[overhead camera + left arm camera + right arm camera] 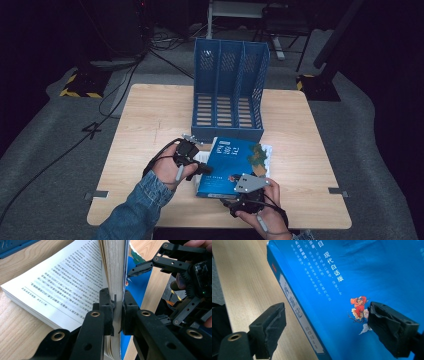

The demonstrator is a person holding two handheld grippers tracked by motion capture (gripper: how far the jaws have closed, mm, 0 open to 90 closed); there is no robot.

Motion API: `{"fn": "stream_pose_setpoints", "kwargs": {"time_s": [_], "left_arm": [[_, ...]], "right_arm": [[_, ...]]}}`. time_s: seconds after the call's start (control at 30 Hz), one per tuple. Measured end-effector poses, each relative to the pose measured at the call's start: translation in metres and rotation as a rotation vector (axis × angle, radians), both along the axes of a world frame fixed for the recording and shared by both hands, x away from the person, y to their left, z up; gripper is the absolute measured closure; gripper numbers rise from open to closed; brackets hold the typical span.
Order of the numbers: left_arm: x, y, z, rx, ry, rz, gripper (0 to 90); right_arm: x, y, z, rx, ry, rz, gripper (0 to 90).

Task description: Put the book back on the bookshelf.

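A: Book (232, 165), blue cover, lies on the worktop (150, 120) just in front of the blue file rack (229, 90), partly open.

B: Left gripper (118, 312)?

A: Jaws pinching a block of pages plus the cover, held raised on edge; remaining pages lie flat.

B: Right gripper (324, 325)?

A: Jaws spread, one either side of the book's spine edge, not clamping. Near the worktop's front edge.

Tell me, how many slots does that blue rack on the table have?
3: the blue rack stands behind the book, its slots side by side at left, middle and right, all looking empty.
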State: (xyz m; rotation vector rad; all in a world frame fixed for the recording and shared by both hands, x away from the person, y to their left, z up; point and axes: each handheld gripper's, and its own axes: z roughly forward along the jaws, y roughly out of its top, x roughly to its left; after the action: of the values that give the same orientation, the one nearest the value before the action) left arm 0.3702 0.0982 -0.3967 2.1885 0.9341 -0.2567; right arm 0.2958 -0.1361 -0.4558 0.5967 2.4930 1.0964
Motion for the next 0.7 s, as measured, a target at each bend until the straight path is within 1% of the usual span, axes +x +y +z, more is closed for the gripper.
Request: {"fn": "stream_pose_setpoints", "kwargs": {"time_s": [0.1, 0.13, 0.2, 0.23, 0.3, 0.37, 0.43, 0.5, 0.53, 0.63, 0.67, 0.7], "left_arm": [[0.002, -0.001, 0.001, 0.002, 0.003, 0.0, 82.3], [0.002, -0.001, 0.001, 0.004, 0.008, -0.003, 82.3], [0.004, -0.001, 0.001, 0.006, 0.009, -0.004, 82.3], [0.005, -0.001, 0.001, 0.003, 0.008, -0.007, 82.3], [0.005, -0.002, 0.002, 0.007, 0.011, -0.007, 82.3], [0.006, -0.002, 0.003, 0.0, 0.017, -0.012, 82.3], [0.006, -0.003, 0.004, 0.006, 0.019, -0.014, 82.3], [0.008, -0.003, 0.004, 0.007, 0.024, -0.016, 82.3], [0.008, -0.003, 0.003, 0.003, 0.03, -0.017, 82.2], [0.011, -0.002, 0.002, 0.001, 0.035, -0.016, 82.3], [0.011, -0.002, 0.002, 0.002, 0.039, -0.015, 82.3], [0.012, -0.002, 0.002, -0.002, 0.046, -0.014, 82.2]], "right_arm": [[0.001, 0.001, -0.002, -0.001, -0.018, -0.03, 15.6], [0.0, 0.002, -0.002, -0.005, -0.022, -0.031, 15.5], [-0.002, 0.003, -0.003, -0.072, -0.055, 0.01, 15.4], [-0.002, 0.003, -0.004, -0.079, -0.068, 0.009, 14.6], [-0.001, 0.005, -0.006, -0.068, -0.067, 0.001, 10.7], [-0.001, 0.01, -0.009, -0.074, -0.09, -0.02, 5.0], [0.0, 0.015, -0.013, -0.094, -0.119, -0.035, 0.2], [-0.001, 0.02, -0.016, -0.111, -0.151, -0.058, 0.0], [-0.001, 0.021, -0.017, -0.105, -0.16, -0.073, 0.0], [0.001, 0.023, -0.018, -0.101, -0.172, -0.077, 0.0], [0.001, 0.024, -0.019, -0.107, -0.176, -0.075, 0.0], [0.001, 0.025, -0.02, -0.128, -0.194, -0.076, 0.0]]}}
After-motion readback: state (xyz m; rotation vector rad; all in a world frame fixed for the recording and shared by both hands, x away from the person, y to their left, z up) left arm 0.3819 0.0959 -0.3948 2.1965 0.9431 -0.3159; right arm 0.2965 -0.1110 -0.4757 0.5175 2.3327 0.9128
